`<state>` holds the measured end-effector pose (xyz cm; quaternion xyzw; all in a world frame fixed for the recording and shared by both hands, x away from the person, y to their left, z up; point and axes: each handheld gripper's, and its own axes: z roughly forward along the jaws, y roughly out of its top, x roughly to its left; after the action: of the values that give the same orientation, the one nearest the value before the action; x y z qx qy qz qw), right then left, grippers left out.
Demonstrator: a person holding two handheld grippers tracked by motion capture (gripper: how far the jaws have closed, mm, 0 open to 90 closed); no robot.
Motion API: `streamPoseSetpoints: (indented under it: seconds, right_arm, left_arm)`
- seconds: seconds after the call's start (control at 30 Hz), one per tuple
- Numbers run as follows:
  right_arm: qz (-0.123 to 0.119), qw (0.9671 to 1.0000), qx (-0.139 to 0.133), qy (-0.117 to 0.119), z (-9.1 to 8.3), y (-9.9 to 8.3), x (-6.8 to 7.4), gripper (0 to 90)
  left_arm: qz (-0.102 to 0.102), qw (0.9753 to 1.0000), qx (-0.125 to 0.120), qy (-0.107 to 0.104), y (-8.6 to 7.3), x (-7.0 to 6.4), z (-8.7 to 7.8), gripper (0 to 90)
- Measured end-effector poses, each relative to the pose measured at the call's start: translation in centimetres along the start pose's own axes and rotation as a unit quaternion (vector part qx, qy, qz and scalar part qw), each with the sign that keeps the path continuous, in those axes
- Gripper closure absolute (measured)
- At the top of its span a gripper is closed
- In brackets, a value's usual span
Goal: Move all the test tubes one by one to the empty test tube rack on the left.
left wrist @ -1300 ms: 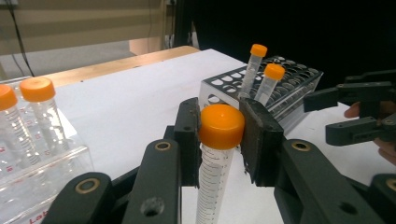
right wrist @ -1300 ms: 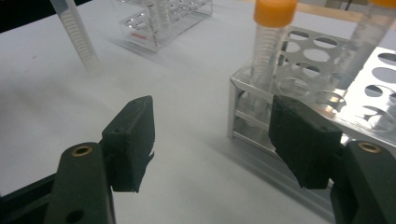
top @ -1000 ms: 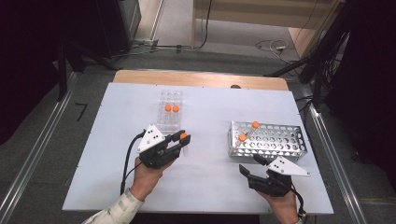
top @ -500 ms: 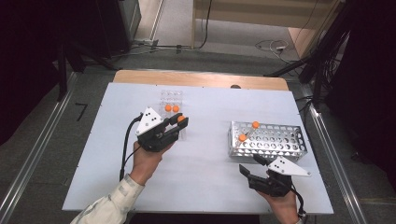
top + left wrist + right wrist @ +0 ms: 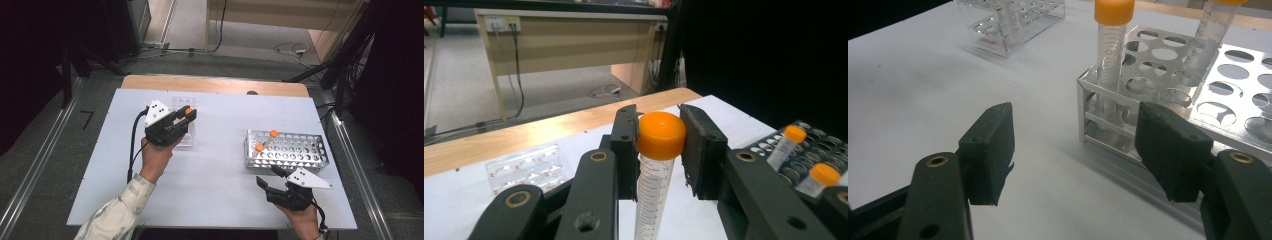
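Note:
My left gripper is shut on the orange cap of a clear graduated tube, over a clear plastic rack at the table's back left. The tube hangs straight down between the jaws, and its lower end is hidden. The clear rack lies behind and left of the jaws. A metal rack at the right holds two orange-capped tubes near its left end. My right gripper stands open just in front of that rack, with nothing between its fingers; its own view shows the nearer tube.
The white table top has bare room between the two racks and along the front. A wooden strip runs along the far edge. Beyond the table are floor cables and dark equipment.
My left hand has moved away from the person, from mid-table up to the clear rack. The right gripper and the metal rack have stayed put.

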<state>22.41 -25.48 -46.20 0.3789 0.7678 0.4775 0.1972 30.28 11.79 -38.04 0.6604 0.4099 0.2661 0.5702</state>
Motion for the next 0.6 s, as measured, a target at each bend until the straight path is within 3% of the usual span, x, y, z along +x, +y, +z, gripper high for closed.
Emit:
streamPoseSetpoints:
  seconds: [0.6]
  right_arm:
    - [0.001, 1.0000, -0.002, -0.001, -0.1, 0.0, 0.0, 30.7]
  left_arm:
    - [0.012, 0.9989, 0.010, 0.045, -0.6, 1.2, 1.7, 69.9]
